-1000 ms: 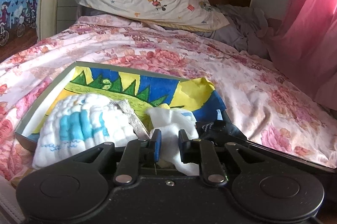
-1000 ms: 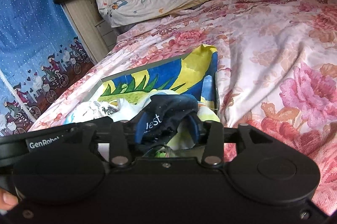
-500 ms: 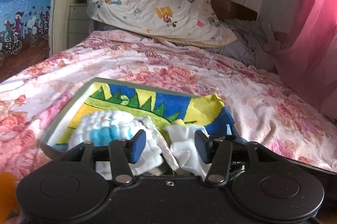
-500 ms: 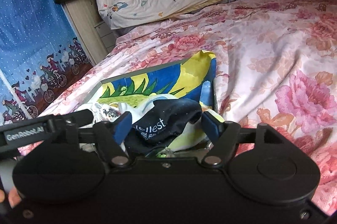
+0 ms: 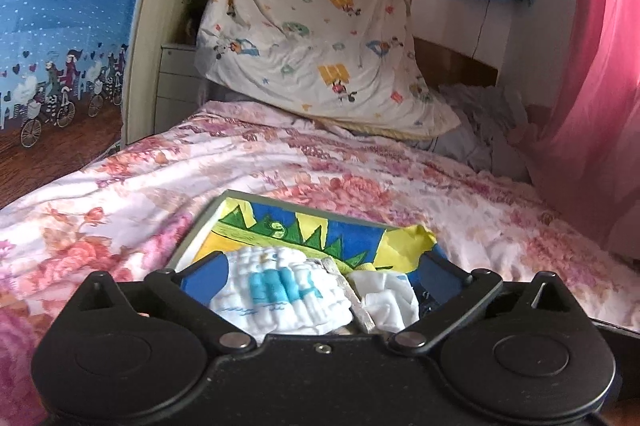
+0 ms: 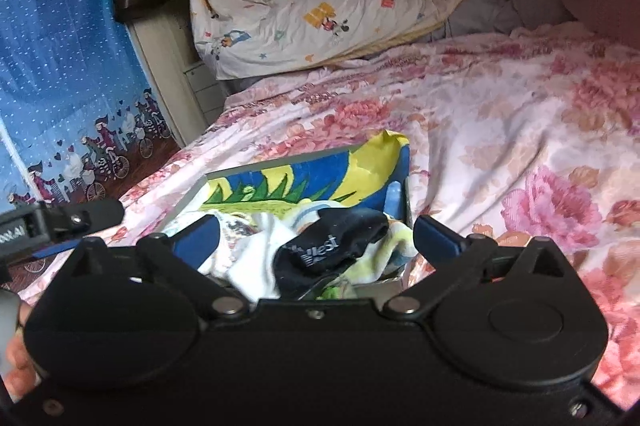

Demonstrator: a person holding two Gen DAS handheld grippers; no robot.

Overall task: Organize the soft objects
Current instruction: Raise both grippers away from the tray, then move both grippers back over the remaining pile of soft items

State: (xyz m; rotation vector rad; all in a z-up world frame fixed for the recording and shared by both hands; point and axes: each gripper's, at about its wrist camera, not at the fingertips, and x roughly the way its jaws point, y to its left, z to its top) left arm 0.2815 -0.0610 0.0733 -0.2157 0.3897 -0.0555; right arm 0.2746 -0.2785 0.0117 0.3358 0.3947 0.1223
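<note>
Both grippers stand spread wide, their jaws having just been opening, and neither grasps anything. Ahead of the left gripper [image 5: 320, 266], between its parted fingers but untouched, a white-and-blue quilted cloth [image 5: 280, 290] and a white cloth [image 5: 386, 296] lie in the shallow box [image 5: 236, 195] on the floral bedspread [image 5: 160, 178]. Ahead of the right gripper [image 6: 316, 230], a black sock [image 6: 332, 250] rests loose on the pile in the same box, between the blue pads [image 6: 434, 234]. Beyond the box leans a cartoon-print pillow [image 5: 320, 34].
</note>
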